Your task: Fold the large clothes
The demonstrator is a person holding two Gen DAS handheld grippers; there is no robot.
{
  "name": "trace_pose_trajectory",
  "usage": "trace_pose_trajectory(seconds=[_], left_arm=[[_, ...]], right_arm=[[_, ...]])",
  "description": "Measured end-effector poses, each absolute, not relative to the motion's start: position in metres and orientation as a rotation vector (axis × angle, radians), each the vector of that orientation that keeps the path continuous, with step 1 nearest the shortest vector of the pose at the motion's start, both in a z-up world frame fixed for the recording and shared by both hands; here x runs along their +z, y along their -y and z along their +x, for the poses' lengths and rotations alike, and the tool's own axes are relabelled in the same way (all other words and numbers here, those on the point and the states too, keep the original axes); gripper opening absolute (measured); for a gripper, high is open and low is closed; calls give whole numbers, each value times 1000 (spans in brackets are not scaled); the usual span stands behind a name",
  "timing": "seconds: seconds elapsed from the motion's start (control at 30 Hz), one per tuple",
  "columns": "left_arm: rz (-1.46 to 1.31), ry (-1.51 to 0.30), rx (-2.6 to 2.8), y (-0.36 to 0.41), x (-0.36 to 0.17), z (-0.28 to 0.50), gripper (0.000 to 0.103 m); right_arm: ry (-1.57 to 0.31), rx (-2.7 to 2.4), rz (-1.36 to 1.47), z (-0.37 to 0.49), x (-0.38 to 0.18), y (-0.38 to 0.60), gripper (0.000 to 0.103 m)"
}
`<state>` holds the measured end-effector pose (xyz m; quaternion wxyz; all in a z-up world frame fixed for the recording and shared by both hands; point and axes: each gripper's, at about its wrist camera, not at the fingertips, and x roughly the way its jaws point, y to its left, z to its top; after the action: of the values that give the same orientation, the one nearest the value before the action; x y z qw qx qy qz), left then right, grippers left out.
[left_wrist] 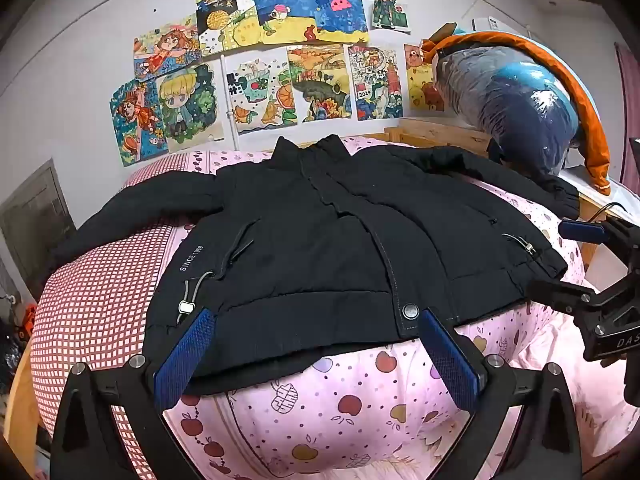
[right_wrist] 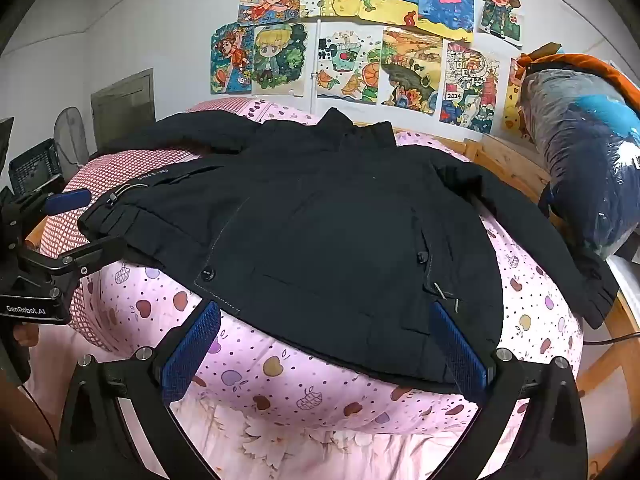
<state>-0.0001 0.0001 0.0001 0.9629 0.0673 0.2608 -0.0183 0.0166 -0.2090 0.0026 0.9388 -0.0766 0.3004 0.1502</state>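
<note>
Item: black padded jacket (left_wrist: 320,232), one piece, laid flat and front-up on a bed (left_wrist: 320,400) with a pink fruit-print cover. Collar toward the wall, hem toward the viewer, both sleeves spread out to the sides. Front closed; a snap button (left_wrist: 411,311) shows at the hem.

Left gripper (left_wrist: 316,340): jaws spread wide, nothing between the pads, hovering just over the hem on the jacket's left half.

Right gripper (right_wrist: 326,338): jaws likewise wide apart and empty, poised over the hem on the other half. Each gripper is visible at the edge of the other's view.

Step in hand, by my reading: the first grasp, no fold yet made. To do it well, close each claw on the full padded thickness of the hem or a sleeve edge, not on the bedcover beneath; lift both sides together so the bulk does not slump; bring the sleeves in over the body before folding hem to collar.

Containers: clear plastic storage bag (right_wrist: 588,168) at the bed's far right, holding dark blue and bright blue bedding or clothing, exact contents unclear. Dark crate (right_wrist: 36,168) at far left; contents not visible.
</note>
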Motion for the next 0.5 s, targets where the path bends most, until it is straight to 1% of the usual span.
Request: trace_pose_trajectory(seconds=[0.5], left_arm=[[142,-529,-35,0,0,0,103]], right_arm=[[-619,307,-157,19,6,206,102]])
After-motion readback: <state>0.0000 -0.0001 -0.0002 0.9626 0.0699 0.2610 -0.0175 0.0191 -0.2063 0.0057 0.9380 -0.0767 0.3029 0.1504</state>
